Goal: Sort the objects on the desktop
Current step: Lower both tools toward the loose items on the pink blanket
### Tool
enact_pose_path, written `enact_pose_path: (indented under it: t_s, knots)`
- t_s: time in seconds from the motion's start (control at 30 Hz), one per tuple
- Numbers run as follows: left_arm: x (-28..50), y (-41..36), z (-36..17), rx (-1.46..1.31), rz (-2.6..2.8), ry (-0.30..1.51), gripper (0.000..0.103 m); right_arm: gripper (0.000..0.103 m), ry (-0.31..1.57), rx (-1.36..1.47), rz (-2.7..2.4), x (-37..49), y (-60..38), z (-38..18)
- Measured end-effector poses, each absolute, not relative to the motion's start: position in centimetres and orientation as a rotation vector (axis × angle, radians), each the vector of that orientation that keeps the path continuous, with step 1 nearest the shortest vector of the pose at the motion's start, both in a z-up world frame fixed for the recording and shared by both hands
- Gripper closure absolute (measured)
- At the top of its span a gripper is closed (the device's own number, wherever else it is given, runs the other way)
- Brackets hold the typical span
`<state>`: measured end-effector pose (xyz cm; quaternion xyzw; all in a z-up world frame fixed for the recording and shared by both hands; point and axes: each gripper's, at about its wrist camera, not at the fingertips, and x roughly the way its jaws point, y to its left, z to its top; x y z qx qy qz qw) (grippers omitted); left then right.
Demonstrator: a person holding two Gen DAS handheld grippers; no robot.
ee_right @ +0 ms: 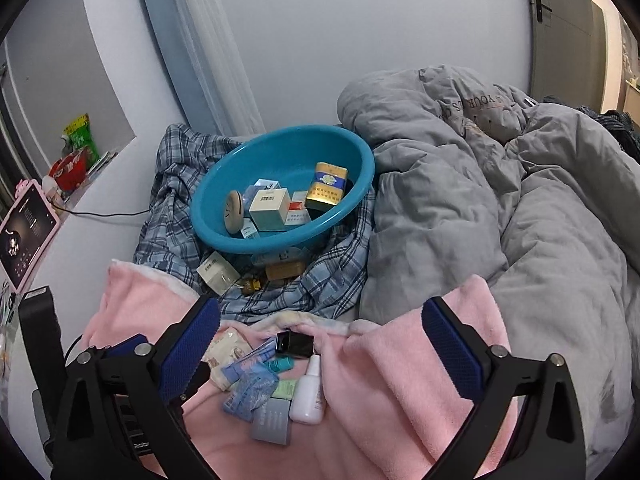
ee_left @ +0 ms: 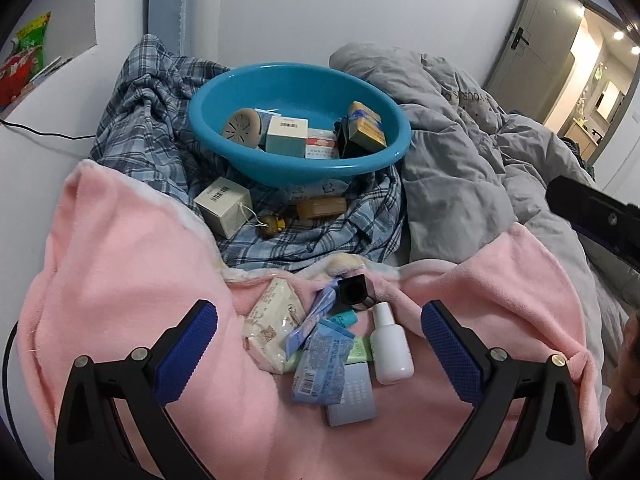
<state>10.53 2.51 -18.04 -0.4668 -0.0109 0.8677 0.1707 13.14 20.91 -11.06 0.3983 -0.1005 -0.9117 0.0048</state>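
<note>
Both tongs stand wide apart with nothing between their blue pads: the left tongs (ee_left: pixel 319 344) and the right tongs (ee_right: pixel 320 354) each hover over the pink blanket (ee_left: pixel 120 280) on the bed. Just ahead of and between the fingers lies a small heap on the blanket: one white bottle (ee_left: pixel 390 346), one grey flat box (ee_left: pixel 352 396), one blue printed packet (ee_left: pixel 322 364), one beige tissue pack (ee_left: pixel 272 330), one teal tube (ee_left: pixel 344 317), one green sachet (ee_left: pixel 360 350) and one black open-ended case (ee_left: pixel 354 291). Further ahead, on a rumpled plaid shirt (ee_left: pixel 152 128), sit one white carton (ee_left: pixel 224 206) with a barcode, one small yellow-brown trinket (ee_left: pixel 270 227) and one brown bar (ee_left: pixel 321 208). Beyond those rests one blue basin (ee_left: pixel 300 168), holding one round beige disc (ee_left: pixel 242 127), one white-and-teal box (ee_left: pixel 287 135), one red-and-white pack (ee_left: pixel 322 145) and one yellow-and-blue pack (ee_left: pixel 366 126), with other bits I cannot tell apart. To the right of the basin one grey duvet (ee_left: pixel 460 148) is bunched up.
</note>
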Motion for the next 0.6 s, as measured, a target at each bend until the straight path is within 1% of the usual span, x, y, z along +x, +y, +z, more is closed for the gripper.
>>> enact_pose_path:
  t_s: [0.13,0.17,0.2,0.23,0.27,0.37,0.4,0.43,0.47,0.5,0.53,0.6]
  knots:
    - [10.1,3.4,-18.5,-1.356,2.443,0.025,0.0,0.007,-0.284,1.264,-2.843,13.0,20.5,-11.4]
    - [10.0,3.6,-18.8,-1.371,2.434,0.037,0.002,0.008,-0.277,1.268,-2.846,12.9,20.5,-11.5]
    - [9.8,3.8,-19.1,-1.39,2.417,0.047,0.005,0.011,-0.272,1.274,-2.847,12.9,20.5,-11.6]
    - [9.7,3.9,-19.5,-1.407,2.399,0.054,0.012,0.015,-0.269,1.282,-2.844,12.8,20.4,-11.8]
    - [9.5,4.1,-20.0,-1.432,2.379,0.061,0.014,0.017,-0.264,1.291,-2.841,12.6,20.4,-12.1]
    - [9.0,4.5,-21.2,-1.478,2.355,0.054,0.015,0.033,-0.223,1.372,-2.839,11.5,20.2,-13.6]
    - [8.9,4.6,-21.5,-1.485,2.358,0.045,0.016,0.043,-0.23,1.384,-2.82,11.3,20.1,-14.0]
    - [8.8,4.6,-21.7,-1.49,2.359,0.036,0.02,0.047,-0.251,1.386,-2.799,11.2,20.1,-14.4]
    - [8.7,4.6,-21.9,-1.5,2.355,0.025,0.025,0.048,-0.268,1.388,-2.781,11.1,20.1,-14.6]
    - [8.6,4.6,-22.2,-1.515,2.345,0.014,0.027,0.052,-0.278,1.394,-2.764,11.0,20.0,-14.8]
    - [8.5,4.6,-22.5,-1.533,2.338,0.008,0.028,0.057,-0.28,1.402,-2.749,10.9,19.9,-15.0]
    - [8.4,4.7,-23.3,-1.581,2.322,-0.004,0.03,0.064,-0.275,1.412,-2.732,11.0,19.6,-15.5]
